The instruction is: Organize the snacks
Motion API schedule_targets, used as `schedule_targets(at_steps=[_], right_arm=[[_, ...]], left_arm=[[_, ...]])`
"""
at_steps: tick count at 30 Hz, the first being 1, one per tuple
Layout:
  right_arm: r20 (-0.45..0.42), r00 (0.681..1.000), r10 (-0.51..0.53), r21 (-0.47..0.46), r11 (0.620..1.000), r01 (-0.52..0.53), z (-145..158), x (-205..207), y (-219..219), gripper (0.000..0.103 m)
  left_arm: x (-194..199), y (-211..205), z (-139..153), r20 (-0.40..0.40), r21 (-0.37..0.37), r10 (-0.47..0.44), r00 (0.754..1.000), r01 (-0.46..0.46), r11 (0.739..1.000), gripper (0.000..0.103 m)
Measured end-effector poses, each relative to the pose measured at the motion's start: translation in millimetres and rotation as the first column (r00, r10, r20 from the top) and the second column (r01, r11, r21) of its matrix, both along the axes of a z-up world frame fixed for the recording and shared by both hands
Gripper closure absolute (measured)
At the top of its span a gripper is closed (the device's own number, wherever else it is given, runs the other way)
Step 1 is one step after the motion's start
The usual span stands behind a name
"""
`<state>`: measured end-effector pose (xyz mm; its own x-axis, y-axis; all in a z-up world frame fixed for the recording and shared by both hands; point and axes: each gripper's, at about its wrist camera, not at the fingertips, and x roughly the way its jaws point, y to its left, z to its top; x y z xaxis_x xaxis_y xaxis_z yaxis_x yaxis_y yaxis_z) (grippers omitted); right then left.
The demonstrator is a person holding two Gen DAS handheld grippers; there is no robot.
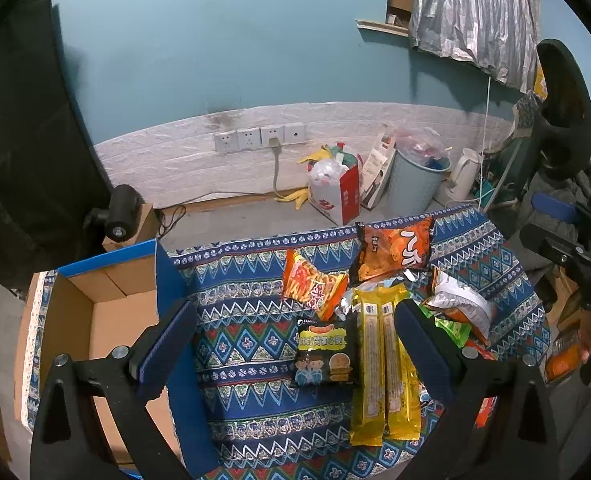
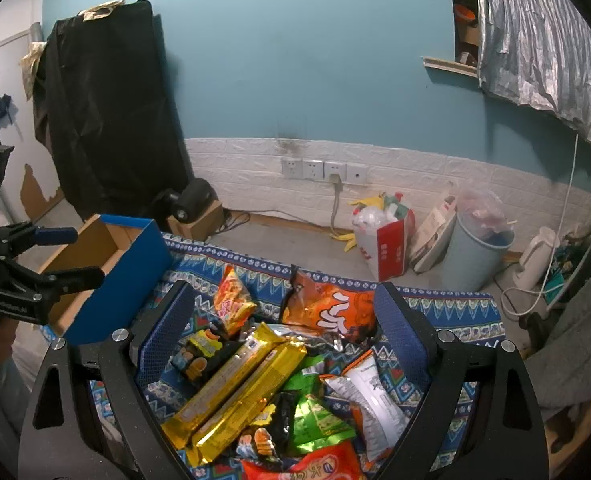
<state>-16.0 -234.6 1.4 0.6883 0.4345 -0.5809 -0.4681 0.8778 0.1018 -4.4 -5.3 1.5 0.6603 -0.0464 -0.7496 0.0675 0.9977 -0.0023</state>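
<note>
Hovering left gripper: the left gripper (image 1: 295, 344) hangs over the patterned cloth (image 1: 247, 280), jaws spread wide and released, nothing between them
Left gripper surroundings: its left finger (image 1: 167, 344) stands over the blue wall of the cardboard box (image 1: 107, 280); its right finger (image 1: 423, 344) stands over the snack pile
Right gripper: the right gripper (image 2: 283, 332) is also released, jaws wide apart over the heap, gripping nothing
Box: open on top, cardboard inside with blue outer walls, at the left edge of the cloth; no snack is visible in the part of its inside that shows
Black snack pack: the black snack pack (image 1: 324, 354) lies flat on the cloth, touching the left side of the yellow bars
Yellow bars: two long yellow wrapped bars (image 1: 383, 368) lie side by side, lengthwise toward the camera
Orange bags: a small orange-red bag (image 1: 311, 282) lies beyond the black pack; a bigger orange chip bag (image 1: 395, 250) lies near the far edge of the cloth
Other snacks: a white and orange bag (image 1: 461, 304) and green packets (image 2: 315, 412) lie to the right of the bars, overlapping
Counter: wholly covered by the cloth
Background: a grey bin (image 1: 413, 184) and a red and white bag (image 1: 337, 194) stand on the floor by the wall
</note>
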Motion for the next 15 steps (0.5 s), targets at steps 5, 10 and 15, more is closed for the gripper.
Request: schedule_targets(at_steps=[5,10,15], right_arm=[[0.004,1.000,0.007,-0.003,1.000,-0.007,-0.2,-1.3,1.5,0.013],[0.002,1.000,0.007,-0.003,1.000,-0.007,-0.7,-0.8,2.0,0.013],[-0.002,1.000,0.008,-0.002,1.000,-0.008,-1.7,-2.2,3.0,0.013]], left_arm=[[0.6,-0.3,-1.2,-0.006,-0.003,-0.002,1.000,0.002,1.000,0.003],[0.6,-0.6,-1.1,-0.007,-0.007,-0.003,1.000,0.003,1.000,0.003],[0.6,-1.6,-2.4,-0.008,-0.006,-0.006,1.000,0.006,1.000,0.003]])
